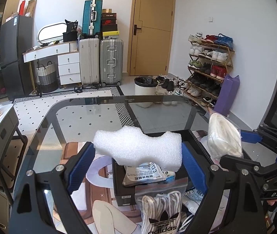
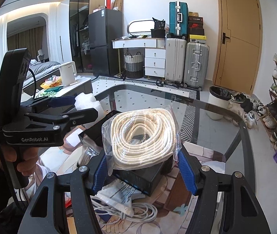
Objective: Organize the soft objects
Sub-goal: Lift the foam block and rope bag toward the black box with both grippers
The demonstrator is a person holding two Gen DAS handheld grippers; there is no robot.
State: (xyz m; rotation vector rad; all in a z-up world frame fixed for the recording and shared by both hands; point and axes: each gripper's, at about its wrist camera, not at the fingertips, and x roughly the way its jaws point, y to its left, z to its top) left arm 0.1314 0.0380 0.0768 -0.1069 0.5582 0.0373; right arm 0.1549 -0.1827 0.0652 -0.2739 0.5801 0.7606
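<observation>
The left hand-held gripper (image 1: 138, 156) is clamped on a white foam block (image 1: 138, 148), its blue pads pressing the block's two ends and holding it in the air above a black box (image 1: 122, 191) on the glass tabletop (image 1: 91, 117). In the box lie a printed packet (image 1: 144, 173) and, at 6 o'clock from the foam, a bag of striped laces (image 1: 160, 204). The right hand-held gripper (image 2: 144, 161) is clamped on a clear bag of coiled cream rope (image 2: 140, 134), held above the same box (image 2: 138, 177). At 9 o'clock from the rope, a hand (image 2: 11, 156) holds the other gripper with the foam. A white cable (image 2: 126, 210) lies at 6 o'clock.
</observation>
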